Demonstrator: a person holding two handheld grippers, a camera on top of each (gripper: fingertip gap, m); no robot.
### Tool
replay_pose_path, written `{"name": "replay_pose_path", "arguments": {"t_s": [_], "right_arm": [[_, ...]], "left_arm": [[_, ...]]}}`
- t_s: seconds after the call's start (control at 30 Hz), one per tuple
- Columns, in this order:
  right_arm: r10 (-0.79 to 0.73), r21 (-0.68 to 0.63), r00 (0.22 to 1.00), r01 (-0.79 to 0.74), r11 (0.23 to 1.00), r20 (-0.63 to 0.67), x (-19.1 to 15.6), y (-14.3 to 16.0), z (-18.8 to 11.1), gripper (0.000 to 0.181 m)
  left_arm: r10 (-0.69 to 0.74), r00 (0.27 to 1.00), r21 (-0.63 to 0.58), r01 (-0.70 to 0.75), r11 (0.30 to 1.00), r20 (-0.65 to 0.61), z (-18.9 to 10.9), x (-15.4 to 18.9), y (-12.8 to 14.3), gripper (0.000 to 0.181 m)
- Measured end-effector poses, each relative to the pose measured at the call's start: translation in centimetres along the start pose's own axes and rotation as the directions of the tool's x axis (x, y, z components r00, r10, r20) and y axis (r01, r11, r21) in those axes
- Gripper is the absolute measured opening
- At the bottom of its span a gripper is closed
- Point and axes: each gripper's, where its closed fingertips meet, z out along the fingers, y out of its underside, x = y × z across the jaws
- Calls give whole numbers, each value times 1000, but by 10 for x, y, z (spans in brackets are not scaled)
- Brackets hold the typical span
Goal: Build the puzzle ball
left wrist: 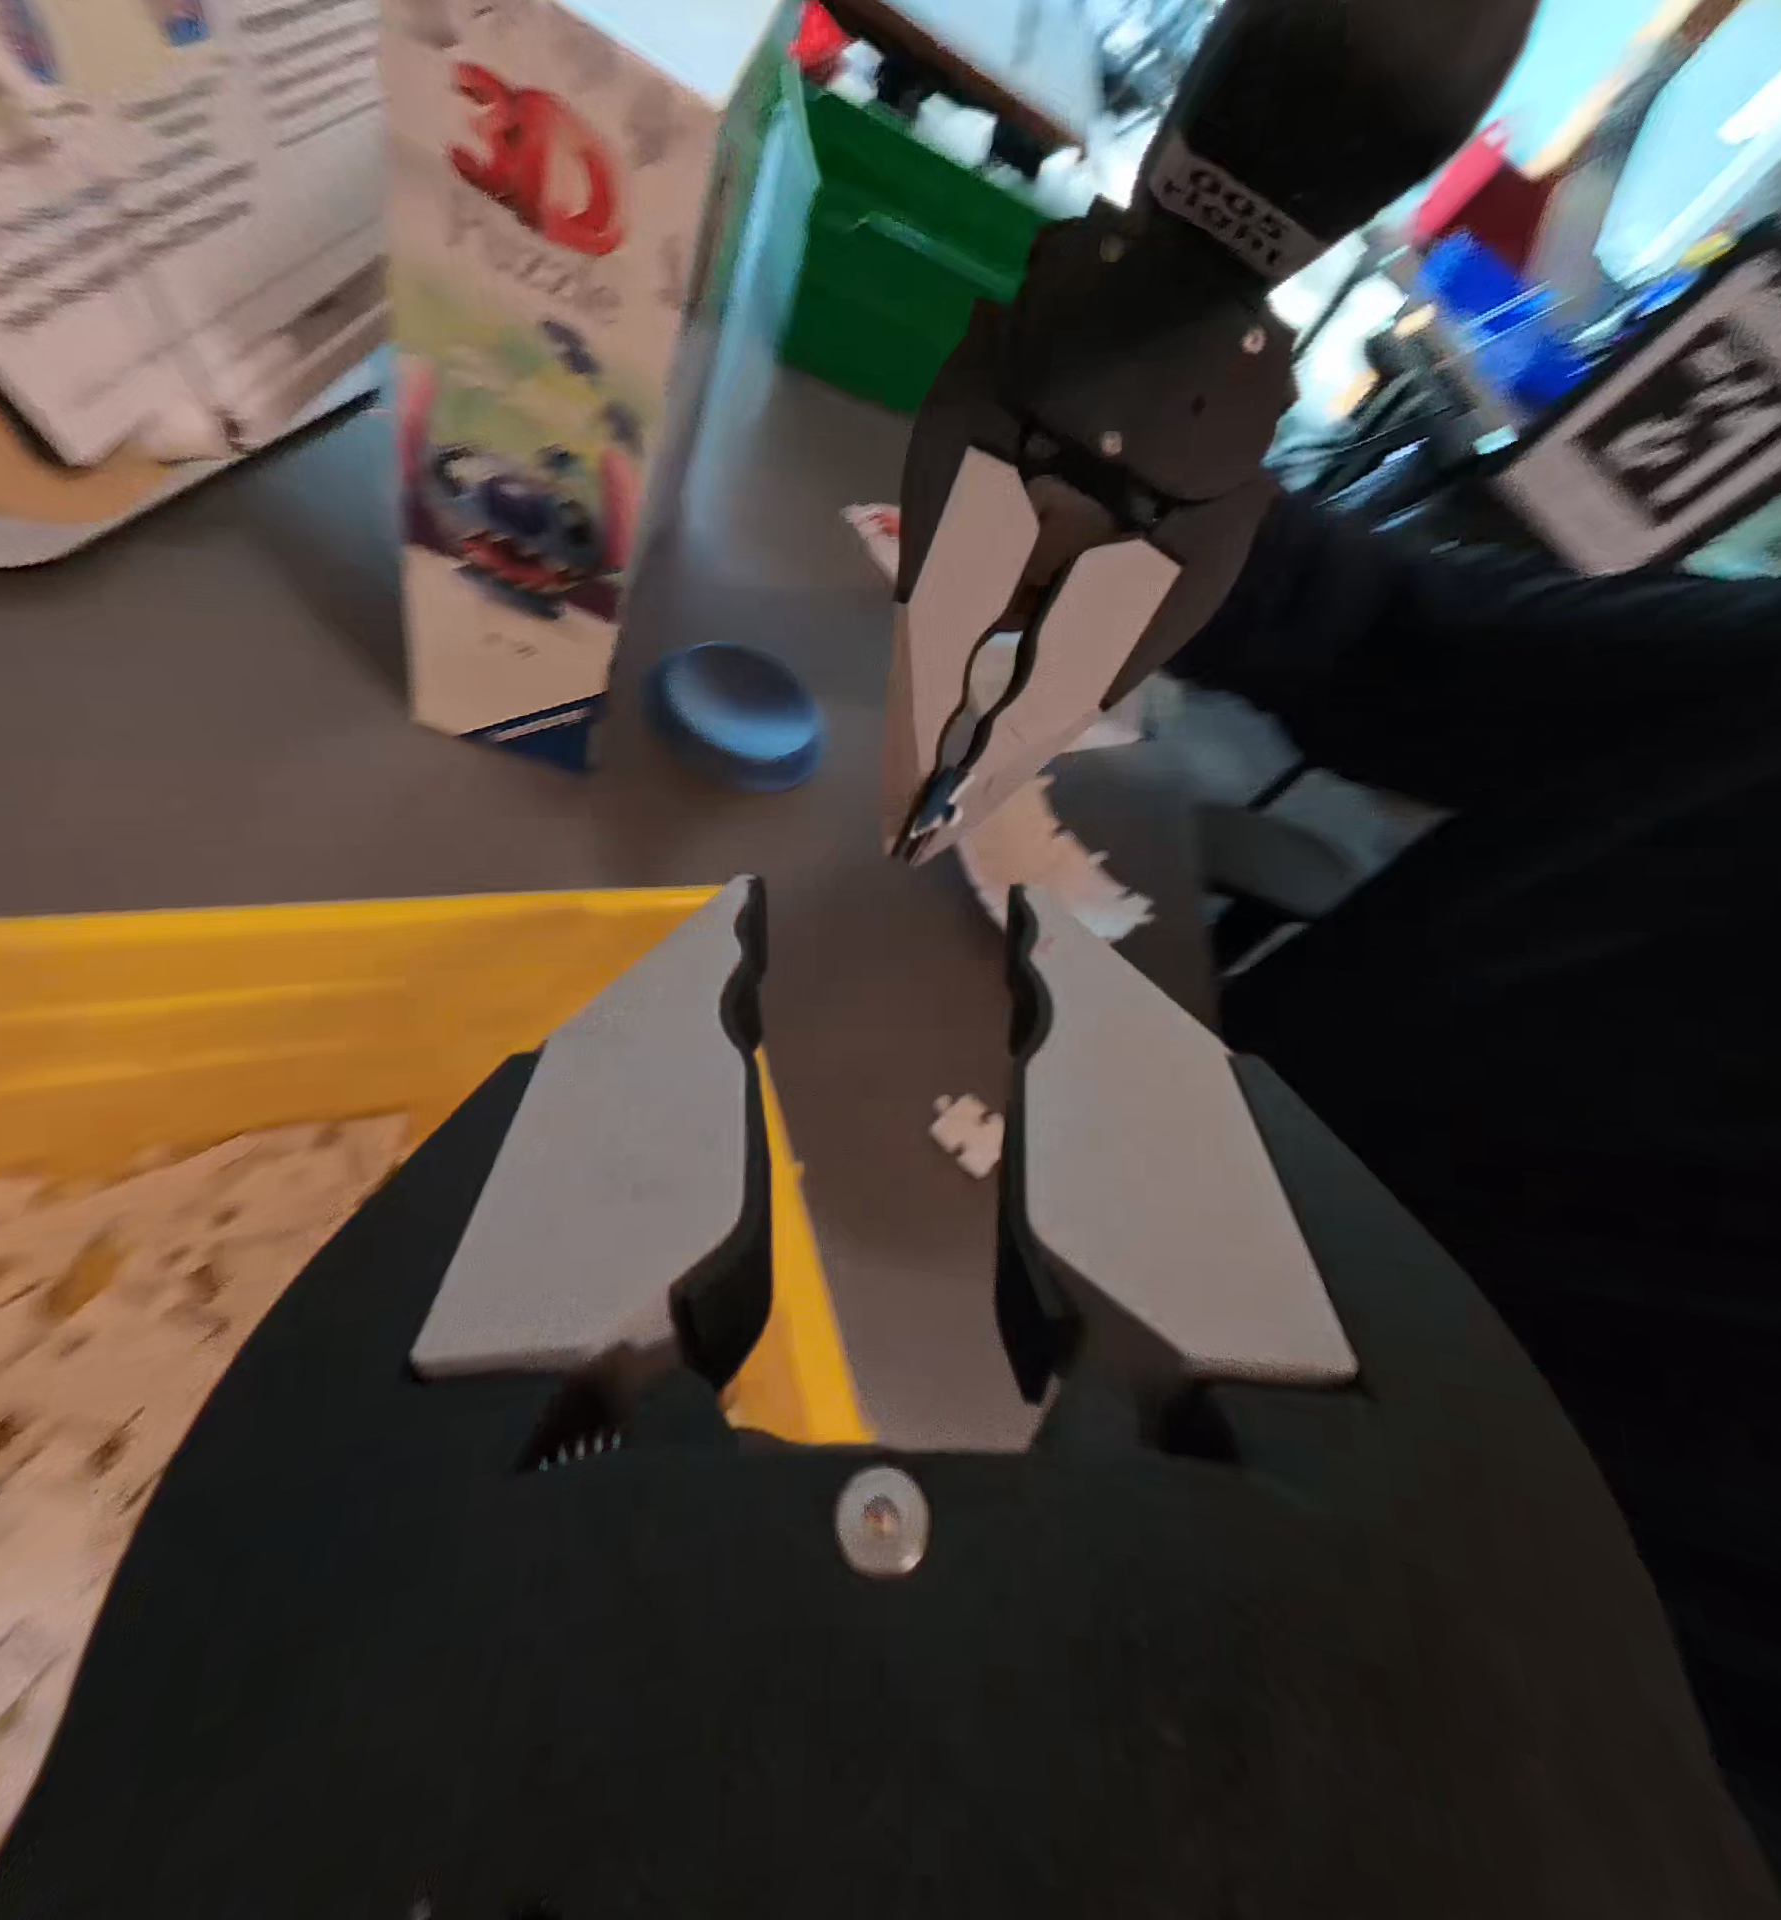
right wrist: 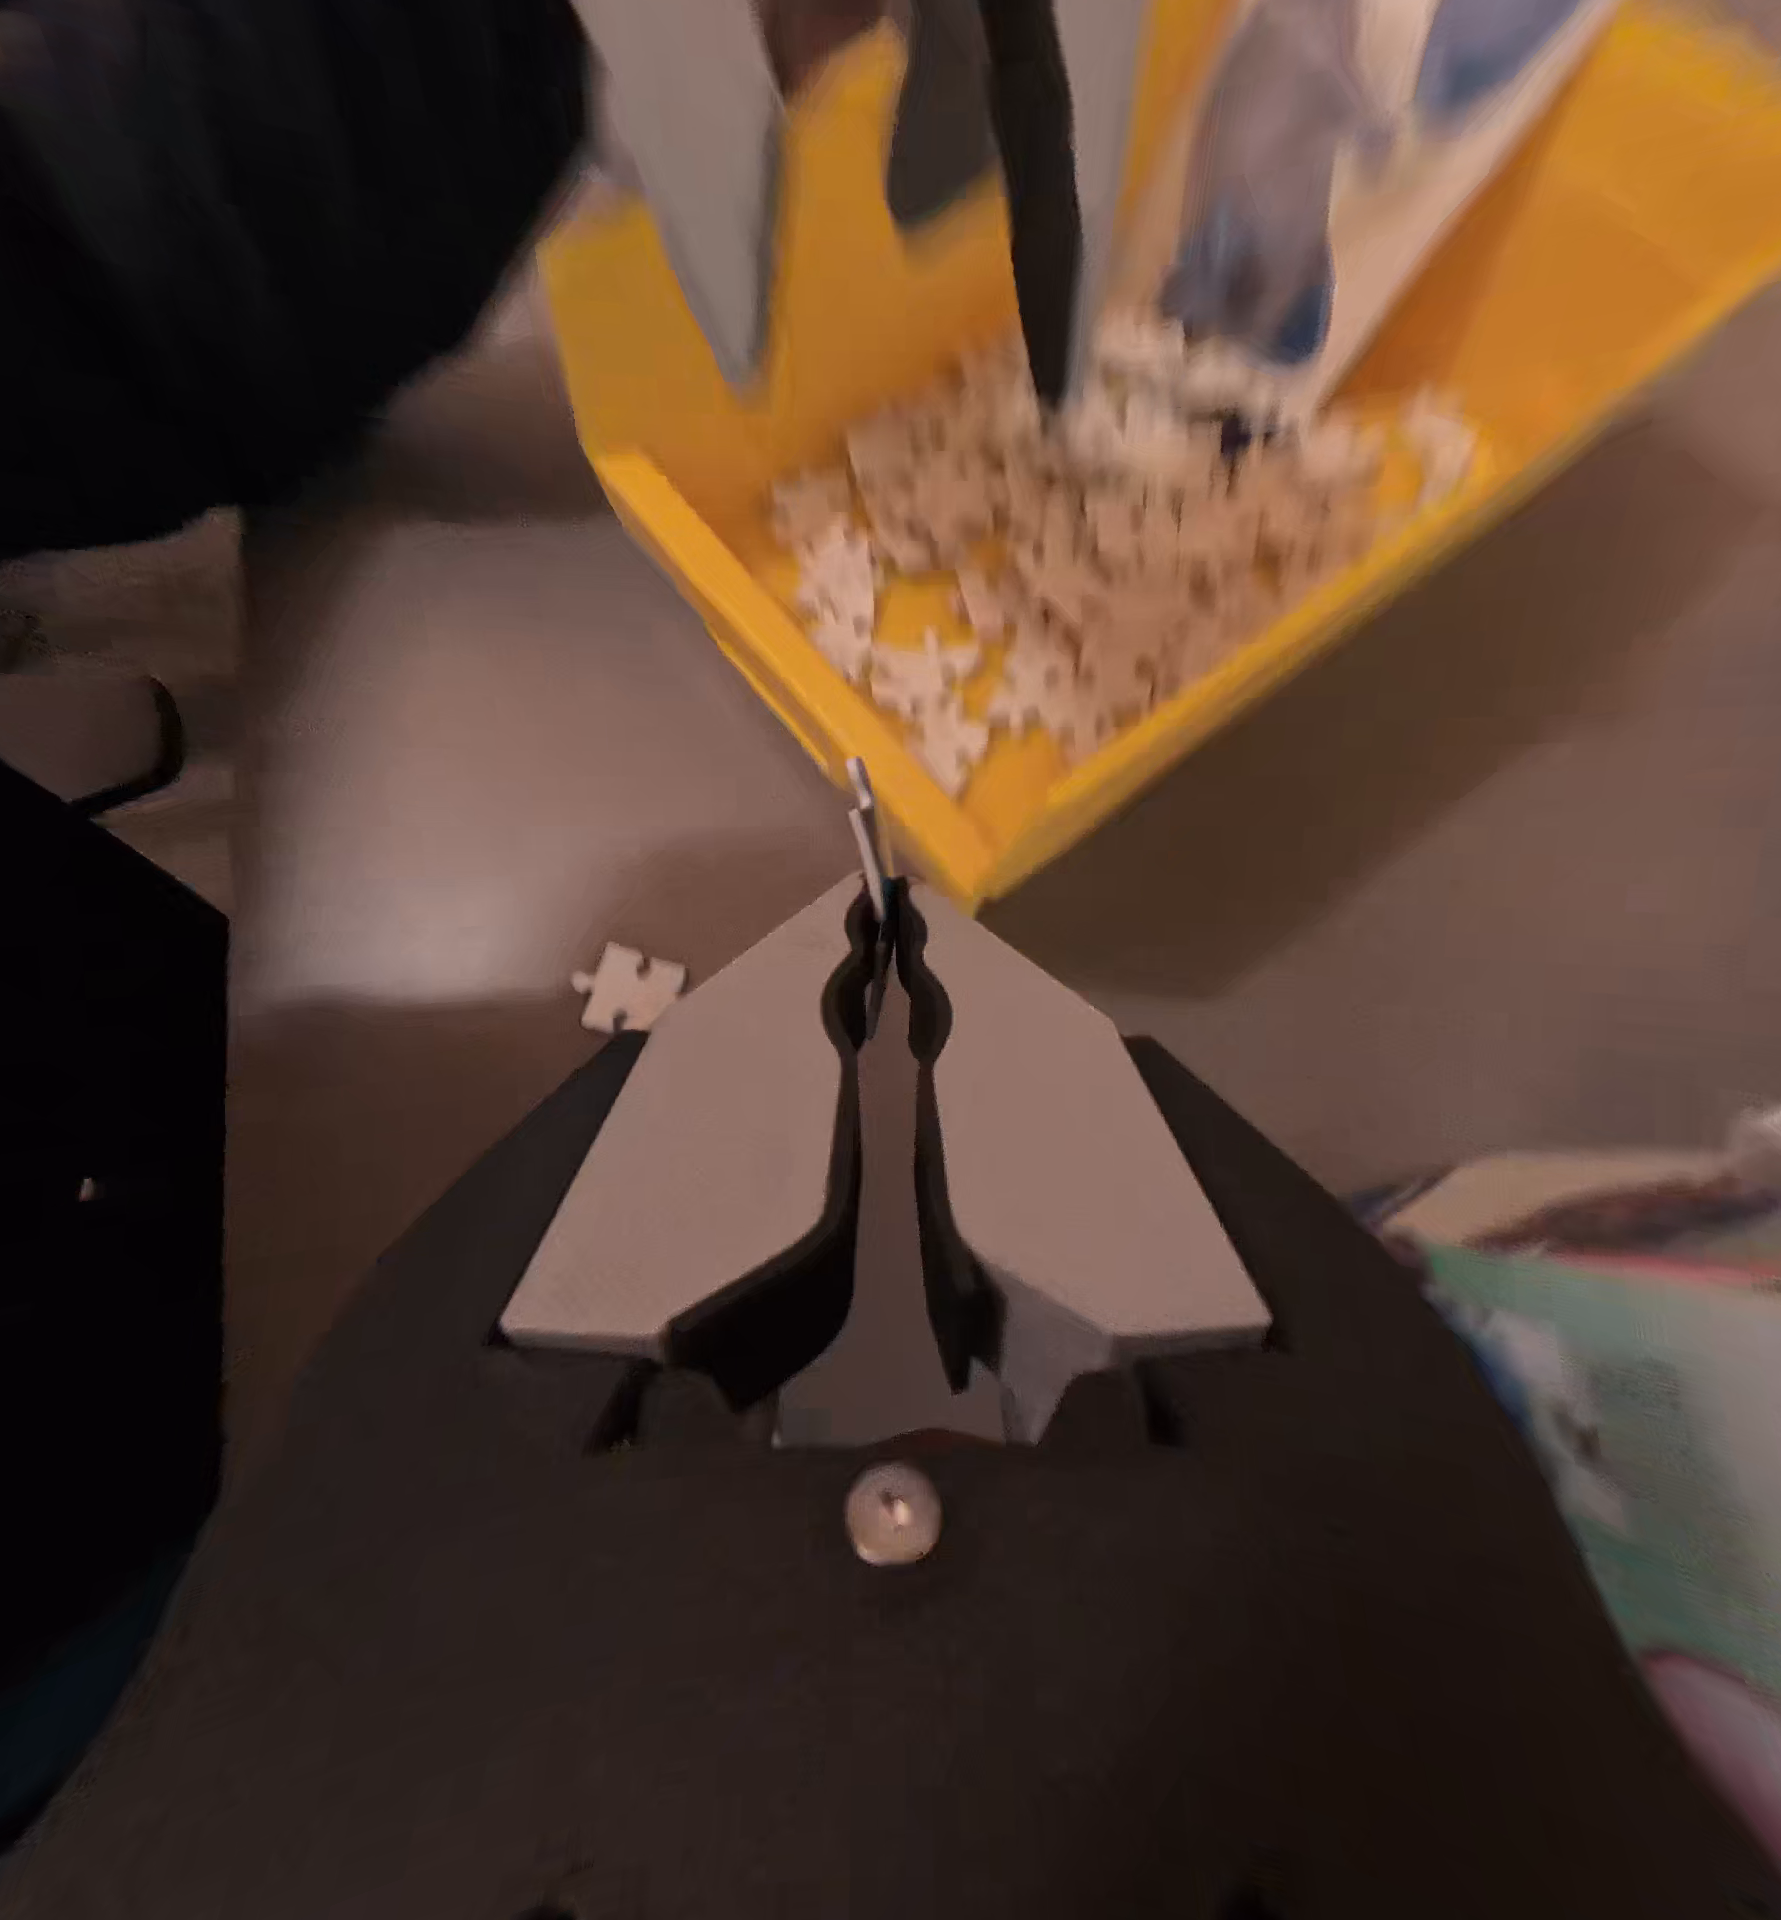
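Nearest the left camera, the left tongs (left wrist: 884, 904) hung released, their grey fingers wide apart with nothing between them, pointing over the grey surface (left wrist: 242, 748). One loose puzzle piece (left wrist: 967, 1135) lay flat on the surface in the gap between the fingers, close to the right-hand one. At nine o'clock of those tongs sat a yellow tray (left wrist: 294, 997) heaped with pale puzzle pieces (left wrist: 86, 1299), its near corner tucked under the left finger. Farther off at eleven o'clock an upright puzzle box (left wrist: 522, 416) stood on the surface, with a blue round dish (left wrist: 735, 712) just beside its foot at twelve. A small cluster of joined white pieces (left wrist: 1052, 862) rested at one o'clock, partly hidden behind the right tongs' tips.

From one o'clock the right tongs (left wrist: 922, 831) slanted down towards the surface, a dark sleeve (left wrist: 1488, 831) behind them. In their own view the right tongs (right wrist: 881, 904) were clenched on a thin puzzle piece held edge-on (right wrist: 865, 831), which stuck up past the tips beside the tray's near corner (right wrist: 959, 842). Both views were smeared by motion.
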Motion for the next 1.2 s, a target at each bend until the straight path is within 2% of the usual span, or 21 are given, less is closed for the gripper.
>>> {"name": "replay_pose_path", "arguments": {"t_s": [0.17, 0.3, 0.33, 0.4, 0.57, 0.77, 0.97, 1.03, 1.1, 1.2], "right_arm": [[278, -230, 961, -267, 936, 15, 15, 66, 37, 0], [323, -296, 942, -334, 895, -85, 37, 91, 60, 1], [331, -301, 938, -347, 888, -105, 42, 92, 62, 10], [348, -284, 930, -367, 885, -119, 47, 85, 62, 27], [314, -225, 938, -340, 913, -144, 54, 51, 52, 34], [361, -314, 926, -377, 871, -110, 47, 65, 59, 34], [345, -248, 938, -340, 907, -26, 37, 59, 52, 40], [314, -230, 948, -317, 920, -53, 41, 57, 47, 40], [292, -164, 953, -302, 939, -81, 47, 43, 38, 38], [270, -54, 962, -272, 961, -49, 44, 8, 29, 38]], "left_arm": [[105, 971, -27, -102, 994, 214, -24, -11, -5, 46], [132, 947, -17, -133, 991, 293, -38, -14, -10, 45], [134, 944, -18, -135, 991, 301, -40, -15, -10, 45], [143, 935, -23, -143, 989, 326, -46, -17, -10, 45], [174, 895, -54, -167, 985, 411, -62, -25, -8, 46], [177, 891, -27, -183, 983, 418, -71, -19, -13, 45], [187, 895, -39, -188, 981, 405, -68, -18, -11, 45], [187, 899, -72, -173, 982, 397, -63, -22, -4, 46], [188, 890, -95, -163, 982, 416, -62, -28, 0, 46], [180, 878, -73, -165, 984, 444, -71, -33, -4, 46]]}}
